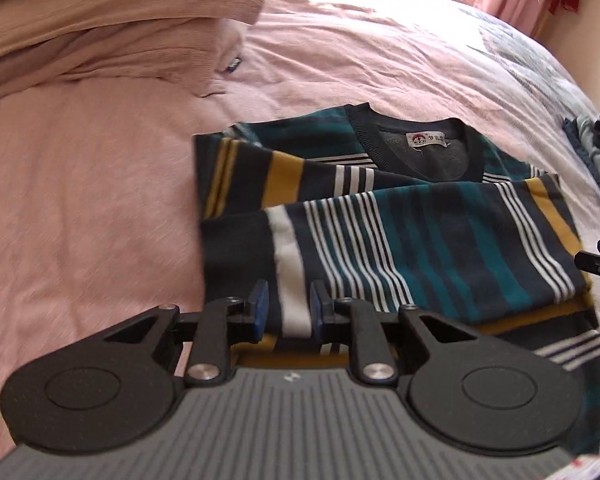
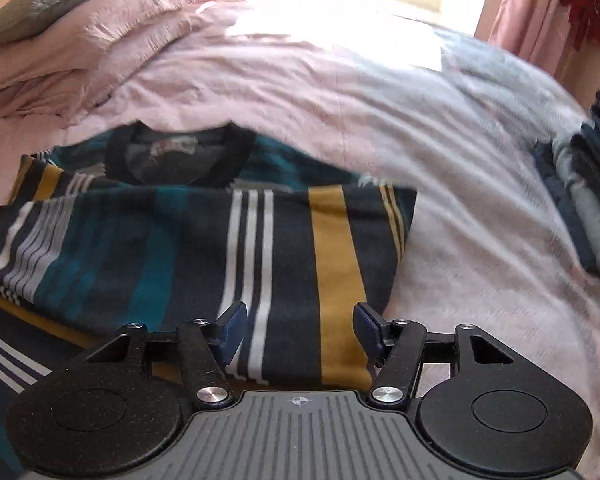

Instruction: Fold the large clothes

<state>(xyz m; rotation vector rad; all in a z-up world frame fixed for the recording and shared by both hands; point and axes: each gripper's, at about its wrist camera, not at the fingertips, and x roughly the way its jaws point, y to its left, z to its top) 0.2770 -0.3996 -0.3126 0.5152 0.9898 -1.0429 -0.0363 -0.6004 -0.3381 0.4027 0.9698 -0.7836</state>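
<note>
Two grippers hover over a striped sweater (image 1: 400,240) lying near the bed's (image 1: 80,220) front edge. Left gripper (image 1: 290,308) is clenched on a sweater fold; right gripper (image 2: 298,332) stands released, pads clear.

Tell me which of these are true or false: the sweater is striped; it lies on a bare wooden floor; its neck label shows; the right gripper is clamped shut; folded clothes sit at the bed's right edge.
1. The sweater is striped. True.
2. It lies on a bare wooden floor. False: it lies on a pink bedspread.
3. Its neck label shows. True.
4. The right gripper is clamped shut. False: its jaws stand apart over the sweater.
5. Folded clothes sit at the bed's right edge. True.
</note>
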